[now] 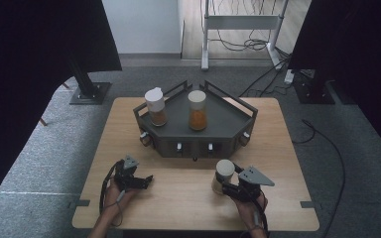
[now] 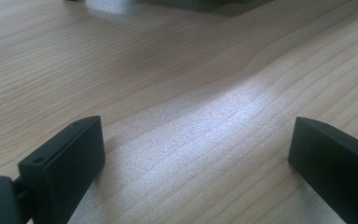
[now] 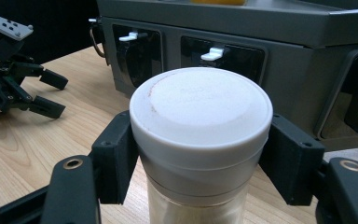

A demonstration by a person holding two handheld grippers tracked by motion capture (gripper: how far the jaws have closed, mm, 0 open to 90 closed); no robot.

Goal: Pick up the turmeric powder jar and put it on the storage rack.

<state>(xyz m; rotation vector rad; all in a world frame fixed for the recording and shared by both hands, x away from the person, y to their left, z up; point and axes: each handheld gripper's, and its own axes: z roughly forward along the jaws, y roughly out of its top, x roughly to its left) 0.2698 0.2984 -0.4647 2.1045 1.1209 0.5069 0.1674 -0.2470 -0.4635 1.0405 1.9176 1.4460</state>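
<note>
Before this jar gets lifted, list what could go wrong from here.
1. The right gripper is shut on the white-lidded jar at its lid band, above the glass; a loose lid might let the body drop.
2. The grey rack stands close behind it; a forward swing could strike the rack's front.
3. Two jars already stand on the rack and could be knocked in placing.

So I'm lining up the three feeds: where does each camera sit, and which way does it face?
High view: above the person's side, looking forward and down at the table and rack; forearms enter from below.
Left gripper view: rides the left hand-held gripper, facing bare wood between open jaws.
Right gripper view: rides the right hand-held gripper, clamped on the white-lidded jar, facing the rack.
Shared: the high view and the right gripper view both show jar and rack.
</note>
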